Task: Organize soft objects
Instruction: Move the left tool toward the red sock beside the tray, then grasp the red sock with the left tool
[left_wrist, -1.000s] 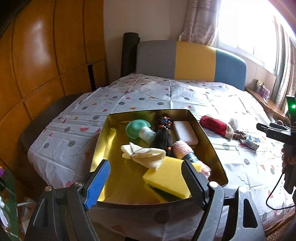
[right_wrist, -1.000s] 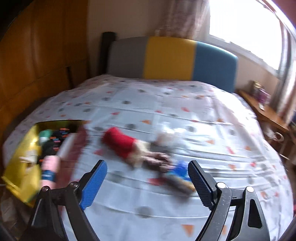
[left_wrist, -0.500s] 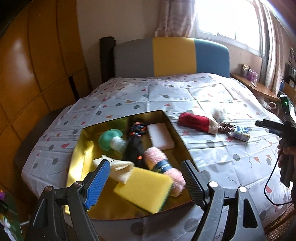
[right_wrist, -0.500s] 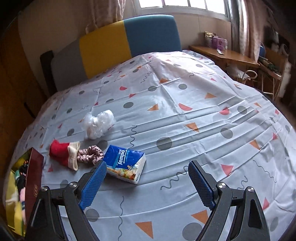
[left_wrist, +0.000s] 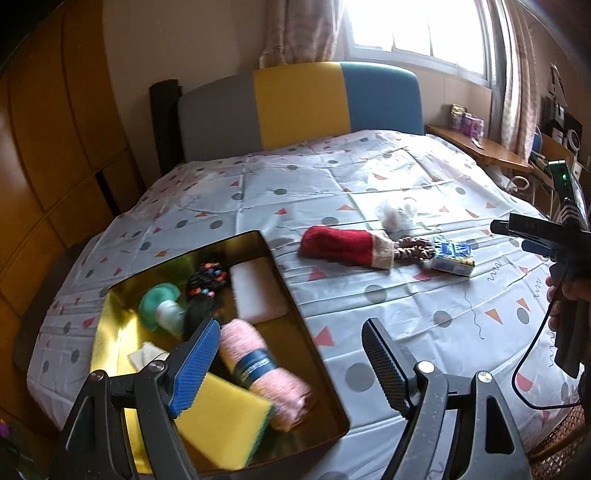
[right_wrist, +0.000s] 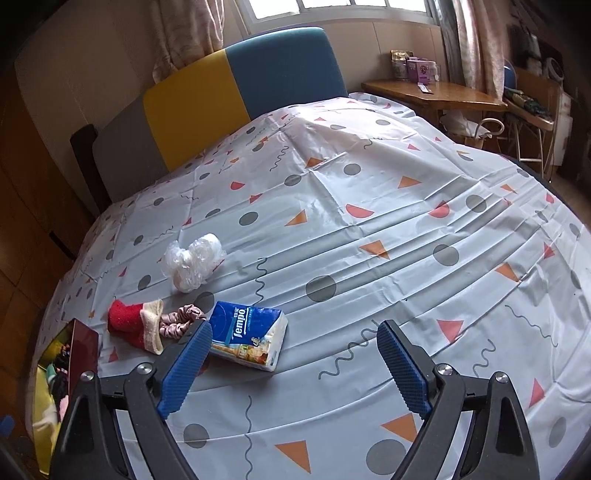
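The tissue pack (right_wrist: 248, 335) lies on the bed (right_wrist: 369, 229) just ahead and to the left of the right gripper (right_wrist: 293, 363), whose fingers stand wide apart and hold nothing. The pack touches or nearly touches the tip of the left finger (right_wrist: 184, 369) in the right wrist view, so it sits off the gripper's centre line, not between the fingers. Its long axis runs from far left to near right, slanted across the line of the fingers. To take it, the right gripper would probably need to shift left and perhaps turn, so that the fingers close across the pack's short side.

Left of the pack, in a row, lie the pink scrunchie (right_wrist: 180, 319) and the red sock (right_wrist: 135, 325), each touching the next; the crumpled clear plastic bag (right_wrist: 192, 260) sits farther off, apart from them.

The left gripper (left_wrist: 284, 369) hovers over the near right part of the gold tray (left_wrist: 295, 314), fingers wide and empty. The tray already holds a yellow sponge (left_wrist: 221, 424), a rolled pink towel (left_wrist: 266, 373), a white pad (left_wrist: 256, 291) and other soft things. The loose items lie well to the right of the tray, so the right gripper is the nearer one for all four, the tissue pack nearest of all.
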